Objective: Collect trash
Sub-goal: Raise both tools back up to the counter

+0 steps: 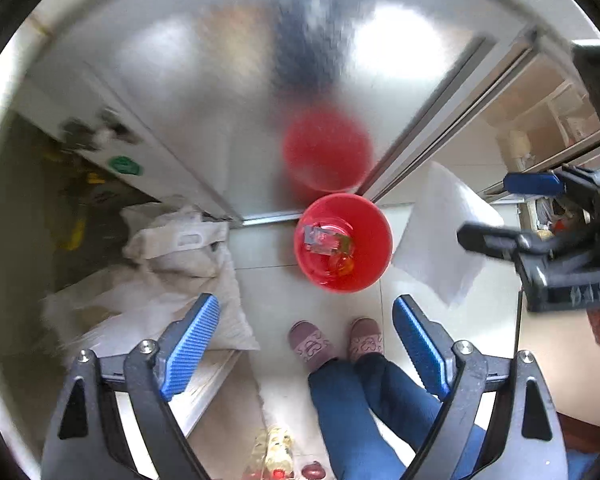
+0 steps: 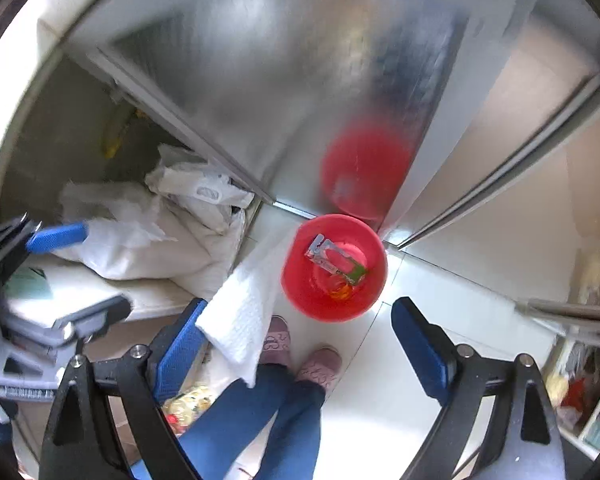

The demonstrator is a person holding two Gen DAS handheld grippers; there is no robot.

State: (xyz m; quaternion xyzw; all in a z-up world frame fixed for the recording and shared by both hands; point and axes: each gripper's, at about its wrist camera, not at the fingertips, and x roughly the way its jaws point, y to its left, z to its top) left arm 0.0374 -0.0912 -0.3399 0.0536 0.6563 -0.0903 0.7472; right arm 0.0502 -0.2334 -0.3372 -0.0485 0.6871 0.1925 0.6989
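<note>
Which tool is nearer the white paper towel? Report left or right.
Right. The paper towel lies against one finger of the open right tool. The open left tool is clearly apart, with the towel off to its right.

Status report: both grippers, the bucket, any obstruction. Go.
Left gripper open, empty. Right gripper open, white paper towel draped against its left finger. Red bucket on floor below, wrappers inside. Nothing blocking.
</note>
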